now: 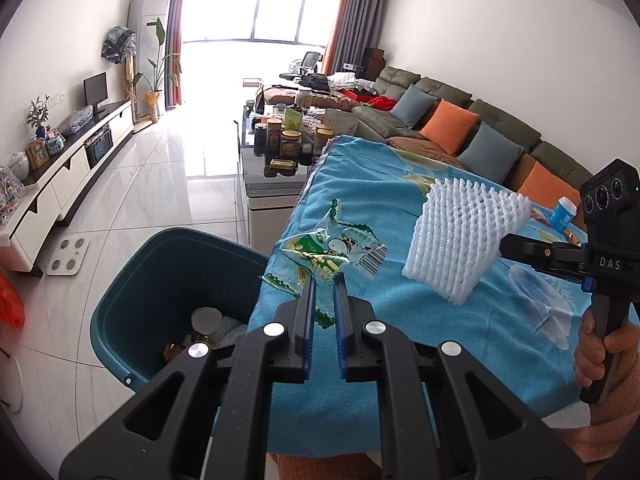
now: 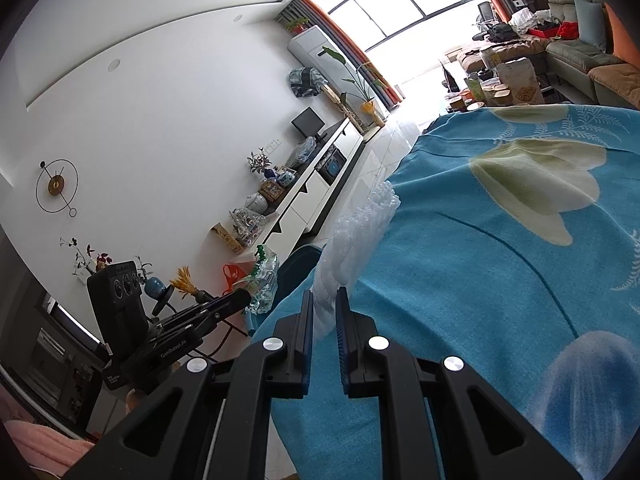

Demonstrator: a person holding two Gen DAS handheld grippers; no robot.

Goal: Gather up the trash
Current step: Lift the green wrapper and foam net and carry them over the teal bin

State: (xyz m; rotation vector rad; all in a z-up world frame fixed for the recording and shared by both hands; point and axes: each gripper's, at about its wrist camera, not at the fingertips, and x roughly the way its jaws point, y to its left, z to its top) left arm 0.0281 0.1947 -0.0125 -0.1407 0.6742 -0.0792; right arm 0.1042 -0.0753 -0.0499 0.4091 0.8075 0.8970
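Pinching a crumpled green-and-white snack wrapper (image 1: 332,256), the left gripper (image 1: 324,280) is held above the near left edge of the blue flowered cloth (image 1: 360,360), its jaws pressed together on the plastic. Just to the left and lower down, a teal bin (image 1: 132,280) is seen on the tiled floor with some rubbish already in it. To the right, a white foam fruit net (image 1: 460,236) is clamped between the closed jaws of the right gripper (image 2: 324,296) and is held up off the cloth. A blue-lidded jar (image 1: 564,212) stands at the far right of the cloth.
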